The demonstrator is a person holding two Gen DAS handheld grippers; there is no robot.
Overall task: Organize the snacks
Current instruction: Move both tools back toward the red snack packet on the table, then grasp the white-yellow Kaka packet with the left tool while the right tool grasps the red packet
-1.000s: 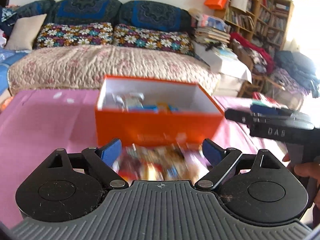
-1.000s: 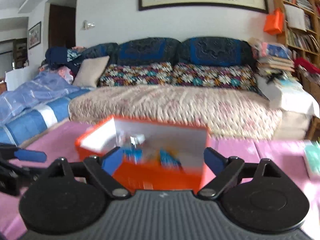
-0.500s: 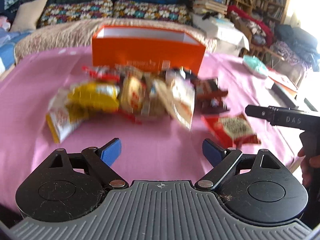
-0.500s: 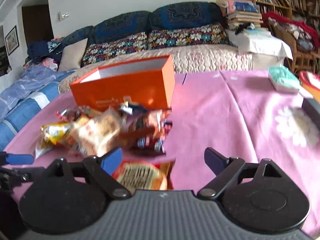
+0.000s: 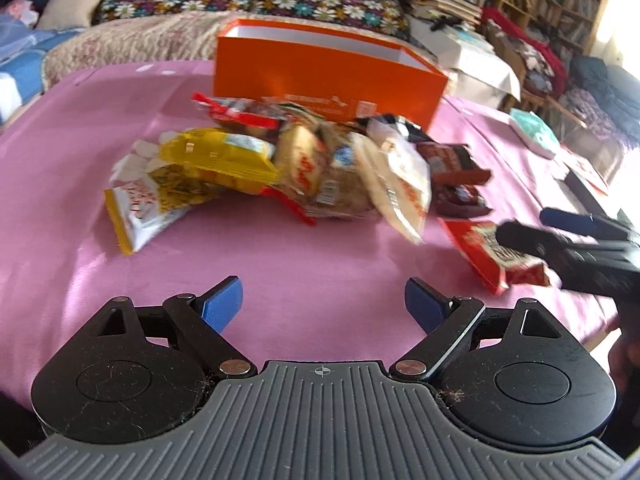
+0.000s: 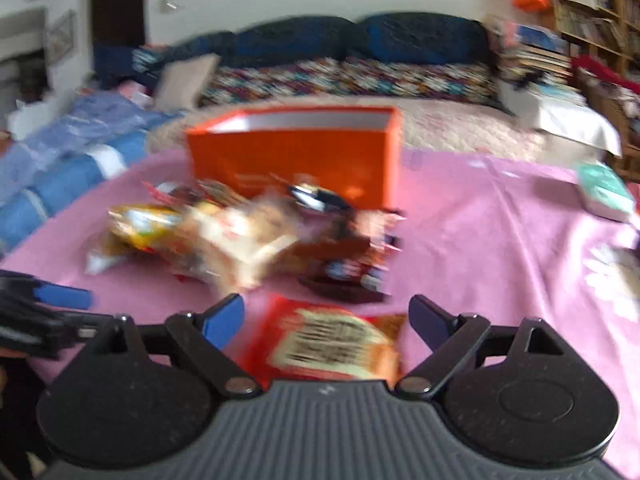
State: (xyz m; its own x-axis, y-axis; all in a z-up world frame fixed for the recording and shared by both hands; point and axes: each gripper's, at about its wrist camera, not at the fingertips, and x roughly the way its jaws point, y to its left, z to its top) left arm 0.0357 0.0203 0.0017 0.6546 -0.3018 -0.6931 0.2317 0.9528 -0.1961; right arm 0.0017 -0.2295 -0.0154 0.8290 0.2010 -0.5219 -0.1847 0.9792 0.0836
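Note:
An orange box [image 5: 320, 68] stands open-topped at the far side of the pink-covered table [image 5: 80, 216]; it also shows in the right wrist view [image 6: 296, 152]. A pile of snack packets [image 5: 296, 160] lies in front of it, with a yellow packet [image 5: 216, 156] at its left and a red packet [image 5: 492, 252] at its near right. My left gripper [image 5: 323, 304] is open and empty, above bare cloth short of the pile. My right gripper [image 6: 326, 320] is open, just above the red packet [image 6: 328, 344], which lies between its fingers. The right wrist view is blurred.
A sofa with floral cushions [image 5: 248, 4] runs behind the table. A teal pack [image 5: 534, 132] and a dark flat object [image 5: 584, 188] lie at the table's right side. Bookshelves [image 5: 560, 4] and stacked clutter fill the right. The right gripper's fingers [image 5: 568, 236] reach in from the right.
Both grippers have pulled back from over the orange box and dropped low near the table's front. The snack pile has come into view, and the right gripper now hovers over the red packet.

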